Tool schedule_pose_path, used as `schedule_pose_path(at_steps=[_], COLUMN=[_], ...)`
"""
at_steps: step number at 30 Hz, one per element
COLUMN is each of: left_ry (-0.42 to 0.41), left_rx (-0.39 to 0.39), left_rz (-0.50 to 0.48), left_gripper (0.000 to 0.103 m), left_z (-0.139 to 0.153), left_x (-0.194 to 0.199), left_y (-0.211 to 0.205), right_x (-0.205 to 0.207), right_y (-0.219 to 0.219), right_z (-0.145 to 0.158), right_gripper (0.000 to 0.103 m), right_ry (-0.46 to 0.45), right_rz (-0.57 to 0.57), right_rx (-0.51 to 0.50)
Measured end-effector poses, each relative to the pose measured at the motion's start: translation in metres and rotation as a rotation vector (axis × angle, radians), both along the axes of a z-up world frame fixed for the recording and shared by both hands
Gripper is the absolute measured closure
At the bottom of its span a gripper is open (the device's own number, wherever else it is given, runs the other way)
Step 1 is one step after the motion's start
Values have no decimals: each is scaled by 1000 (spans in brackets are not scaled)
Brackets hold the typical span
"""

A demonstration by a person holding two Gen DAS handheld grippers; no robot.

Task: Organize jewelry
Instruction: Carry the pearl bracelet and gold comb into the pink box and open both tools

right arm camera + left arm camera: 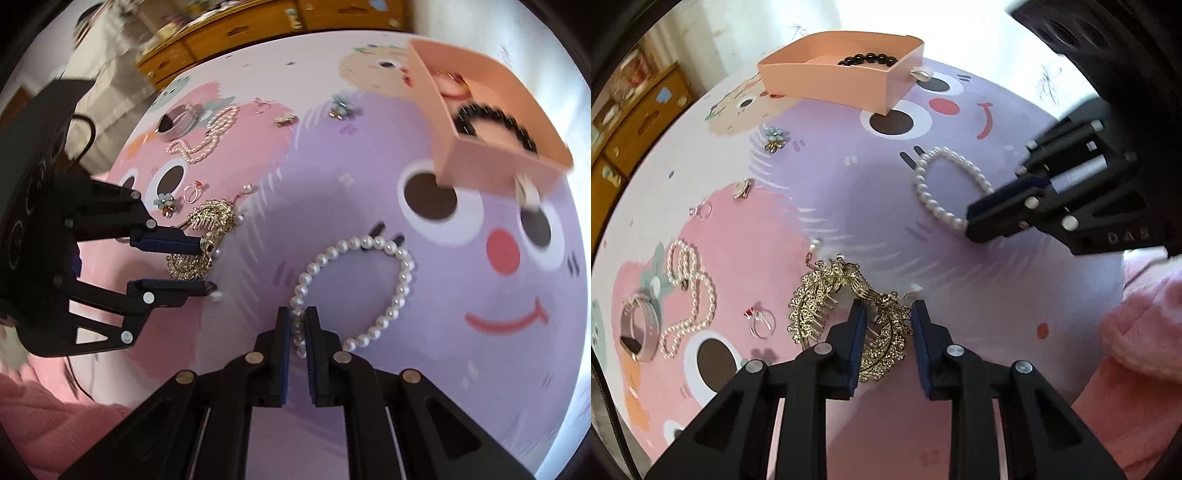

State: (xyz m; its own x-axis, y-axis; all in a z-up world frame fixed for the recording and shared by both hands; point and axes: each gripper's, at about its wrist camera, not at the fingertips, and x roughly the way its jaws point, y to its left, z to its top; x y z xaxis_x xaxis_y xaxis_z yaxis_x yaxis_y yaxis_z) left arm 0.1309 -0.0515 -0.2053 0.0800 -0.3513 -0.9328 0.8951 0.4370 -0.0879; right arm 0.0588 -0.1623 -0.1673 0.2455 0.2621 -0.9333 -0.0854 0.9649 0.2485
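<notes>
A pearl bracelet (388, 288) lies on the purple part of the mat; it also shows in the left wrist view (945, 184). My right gripper (297, 328) is shut on its near strand. A gold hair comb (846, 317) lies on the pink part. My left gripper (886, 314) is open, with its fingers on either side of the comb's right end; it also shows in the right wrist view (207, 266). A pink box (842, 70) at the far edge holds a black bead bracelet (868, 59).
A long pearl necklace (689, 295), a silver bangle (637, 328), several rings (762, 323) and a flower earring (775, 138) lie on the cartoon mat (849, 206). A wooden cabinet (631, 122) stands beyond the table. Pink cloth (1137, 332) lies at the right.
</notes>
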Motion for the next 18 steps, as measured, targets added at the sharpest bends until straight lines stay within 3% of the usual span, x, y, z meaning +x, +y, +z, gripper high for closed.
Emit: schedule_pose_path(at_steps=[6,12,18], left_ry=[94,107,96], left_rx=[-45,-42,-102], left_rz=[119,204,265], left_gripper=[81,82,82], left_z=[5,14,44], left_x=[13,15,15], left_y=[10,16,20], right_x=[-11,-15,-9], right_y=[-8,-19,-34], right_z=[11,33,64], right_gripper=[96,96,96], right_ry=[-26,-84,-161], right_rz=[-80,-139,-171], right_rx=[50,104,165])
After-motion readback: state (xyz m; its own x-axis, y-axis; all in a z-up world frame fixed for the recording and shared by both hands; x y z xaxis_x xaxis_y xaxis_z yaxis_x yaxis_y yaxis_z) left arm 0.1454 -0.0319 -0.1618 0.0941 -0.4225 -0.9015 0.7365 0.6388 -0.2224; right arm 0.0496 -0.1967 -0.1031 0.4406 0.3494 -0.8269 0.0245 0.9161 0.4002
